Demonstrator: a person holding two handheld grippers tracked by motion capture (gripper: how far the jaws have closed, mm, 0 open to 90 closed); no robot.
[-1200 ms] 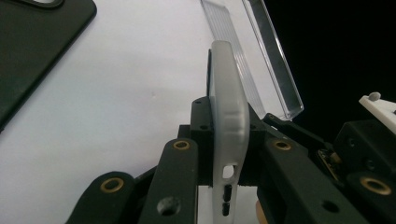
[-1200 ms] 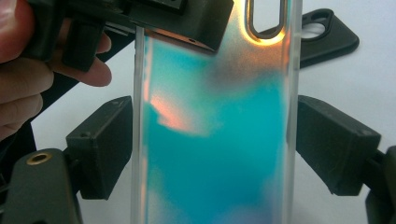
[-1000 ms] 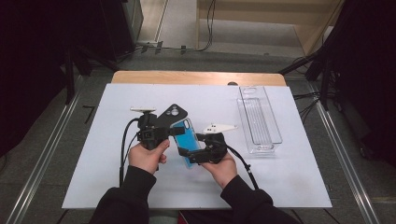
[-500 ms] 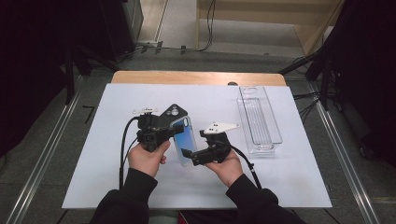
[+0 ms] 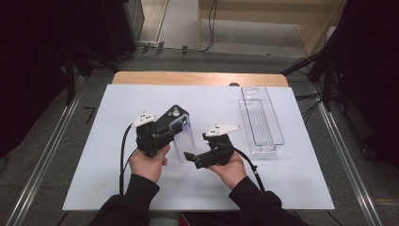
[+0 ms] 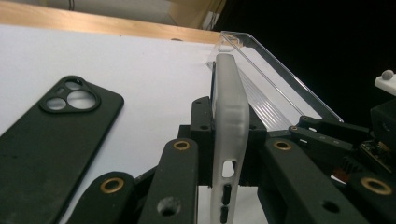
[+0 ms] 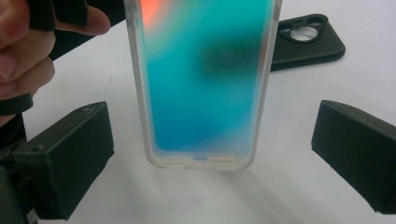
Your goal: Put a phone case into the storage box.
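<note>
A phone in a clear frosted case stands upright on its short end near the middle of the white mat, and my left gripper is shut on it. In the left gripper view the cased phone is edge-on between the jaws of the left gripper. Its teal screen faces my right gripper, which is open with a jaw on either side, not touching. The right gripper sits just right of the phone. A black phone case lies flat behind the left gripper.
A clear plastic tray lies lengthwise at the right of the white mat. A wooden table edge runs along the back. The black case lies behind the phone in the right gripper view.
My right gripper has let go of the phone, opened and drawn back to the right. The left gripper kept its hold and tipped the phone more upright.
</note>
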